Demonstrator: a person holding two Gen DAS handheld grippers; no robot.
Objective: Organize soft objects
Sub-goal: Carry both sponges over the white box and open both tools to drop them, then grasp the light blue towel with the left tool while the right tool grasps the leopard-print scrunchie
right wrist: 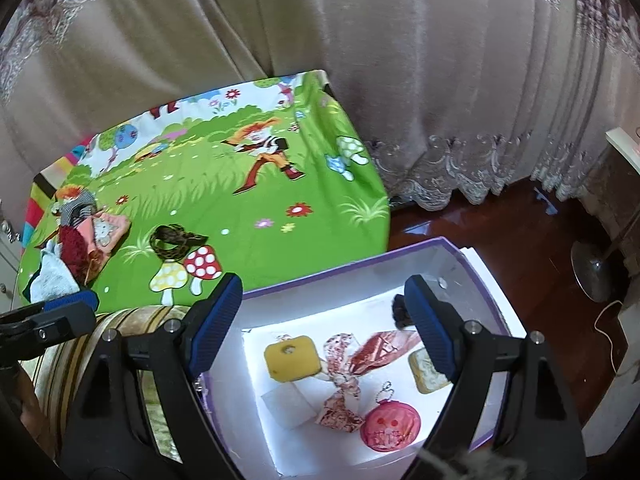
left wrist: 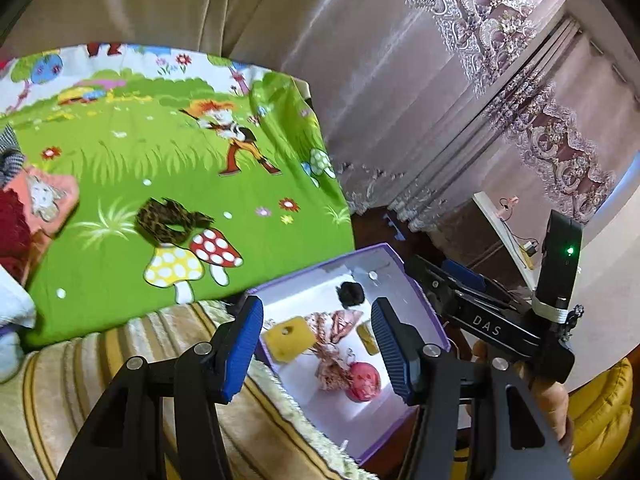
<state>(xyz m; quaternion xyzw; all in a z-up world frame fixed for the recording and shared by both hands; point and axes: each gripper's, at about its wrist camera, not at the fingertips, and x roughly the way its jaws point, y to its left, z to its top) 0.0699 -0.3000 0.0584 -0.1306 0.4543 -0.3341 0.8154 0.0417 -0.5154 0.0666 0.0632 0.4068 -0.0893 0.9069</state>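
Both tools hover over the purple-edged box point(right wrist: 476, 258), and neither has anything in its grip. The left hand-held gripper point(left wrist: 316, 346) stands partly spread with only air between its blue pads; just past its fingertips lie a yellow foam square point(left wrist: 286, 338), a pink patterned bow point(left wrist: 334, 340) and a round pink pouch point(left wrist: 362, 382) on the white box floor. The right hand-held gripper point(right wrist: 324, 326) is spread wide and empty, straddling the same bow point(right wrist: 352, 368), with the yellow square point(right wrist: 292, 360) toward its left finger and a small cream-and-yellow pad point(right wrist: 428, 368) tucked against its right finger. A dark furry bit point(right wrist: 400, 312) sits beyond that right fingertip, near the far wall of the box. Ahead and to the left of both tools, the counter under its green cartoon cloth point(right wrist: 240, 216) meets the box's far-left edge. A leopard-print band point(right wrist: 172, 242) lies alone on the cloth, open green all round it, and a heap of soft things point(right wrist: 76, 248) crowds the cloth's left edge.
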